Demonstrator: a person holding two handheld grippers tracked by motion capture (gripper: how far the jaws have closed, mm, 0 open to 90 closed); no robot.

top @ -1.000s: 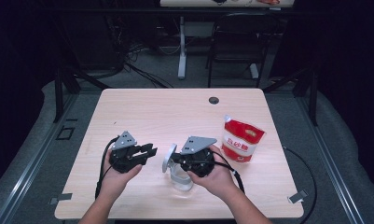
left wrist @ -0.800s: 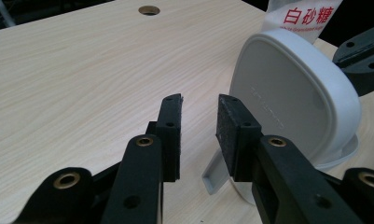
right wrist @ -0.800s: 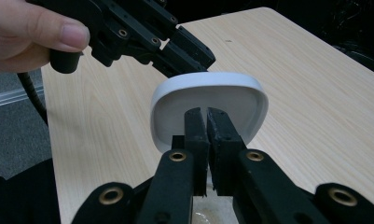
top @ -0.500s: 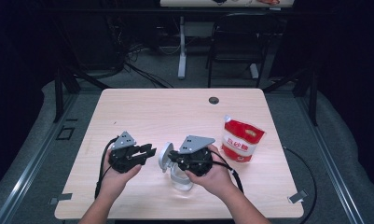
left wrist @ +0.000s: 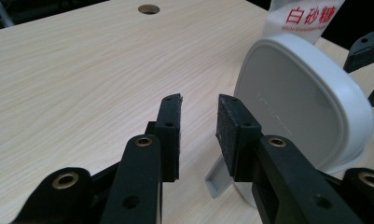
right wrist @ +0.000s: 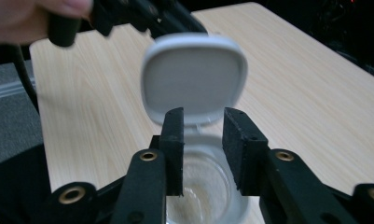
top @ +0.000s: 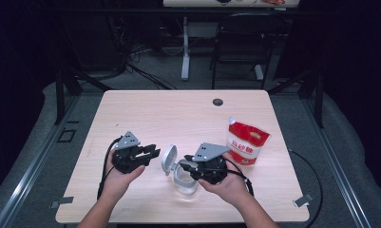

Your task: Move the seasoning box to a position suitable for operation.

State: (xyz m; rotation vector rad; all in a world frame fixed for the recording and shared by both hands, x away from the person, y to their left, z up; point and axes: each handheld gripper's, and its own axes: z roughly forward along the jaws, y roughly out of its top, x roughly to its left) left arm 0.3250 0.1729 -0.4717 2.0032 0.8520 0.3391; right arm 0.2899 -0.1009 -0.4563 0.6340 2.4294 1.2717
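Note:
A small clear jar stands on the table with its white flip lid raised upright on the hinge. My right gripper hovers just over the jar's rim. In the right gripper view the lid rises beyond my right gripper, whose jaws have just been opening; nothing is pressed between them, and the jar mouth lies below. My left gripper is level beside the lid, open and holding nothing. In the left gripper view the lid stands just right of my left gripper.
A red-and-white sugar bag lies to the right of the jar. A cable hole sits near the table's far edge. Cables trail from both grippers toward the front edge. A chair and a desk leg stand beyond the table.
The right gripper's jaws have parted and it has drawn back slightly from the lid, which stays upright. The left gripper has not moved.

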